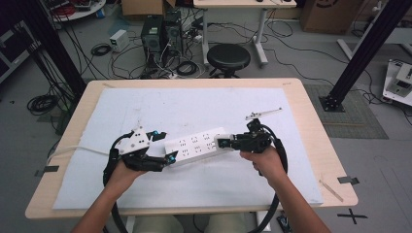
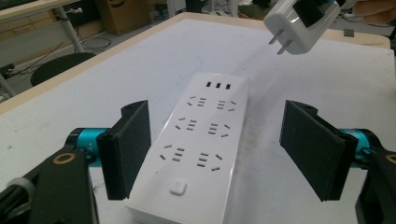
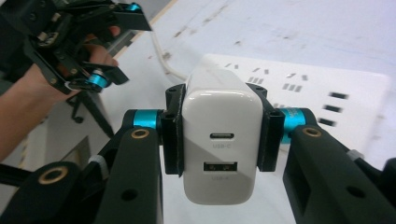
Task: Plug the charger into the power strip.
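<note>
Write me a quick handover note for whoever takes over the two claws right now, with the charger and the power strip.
Right claw: shut on the white USB charger, held by its sides above the table, prongs bare and aimed at the power strip.
Left claw: open, one jaw on each side of the strip's switch end, not pressing on it.
Power strip: flat on the white mat, all sockets free, its white cord trailing off the left edge.
Done: charger picked up and brought over the strip's far end.
Left: probably steady the strip with the left claw, line the prongs up with a two-slot socket, push the charger in, let go.
</note>
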A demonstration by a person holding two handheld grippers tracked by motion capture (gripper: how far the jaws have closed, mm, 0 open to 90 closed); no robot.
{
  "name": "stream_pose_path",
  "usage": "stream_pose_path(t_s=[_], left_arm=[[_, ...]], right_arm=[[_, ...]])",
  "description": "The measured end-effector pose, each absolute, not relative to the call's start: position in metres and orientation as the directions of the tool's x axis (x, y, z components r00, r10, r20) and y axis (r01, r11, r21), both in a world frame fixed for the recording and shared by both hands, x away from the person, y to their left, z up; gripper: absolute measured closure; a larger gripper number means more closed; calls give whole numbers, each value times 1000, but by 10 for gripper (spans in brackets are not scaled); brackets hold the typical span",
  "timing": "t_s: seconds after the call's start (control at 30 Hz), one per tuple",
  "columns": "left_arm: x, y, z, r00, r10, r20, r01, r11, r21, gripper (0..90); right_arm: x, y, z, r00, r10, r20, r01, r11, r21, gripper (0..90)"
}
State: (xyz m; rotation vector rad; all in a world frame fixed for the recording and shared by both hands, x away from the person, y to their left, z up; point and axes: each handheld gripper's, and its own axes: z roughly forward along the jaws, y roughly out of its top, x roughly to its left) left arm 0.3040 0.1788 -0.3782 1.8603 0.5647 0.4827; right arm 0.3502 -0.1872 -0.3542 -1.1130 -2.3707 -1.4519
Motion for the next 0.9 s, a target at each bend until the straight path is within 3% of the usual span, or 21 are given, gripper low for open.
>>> stream_pose_path(t_s=[0.9], left_arm=[[294, 194, -381, 772, 635, 38, 178, -274, 945, 250]], right_arm=[[341, -234, -328, -713, 617, 334, 604, 298, 739, 629]])
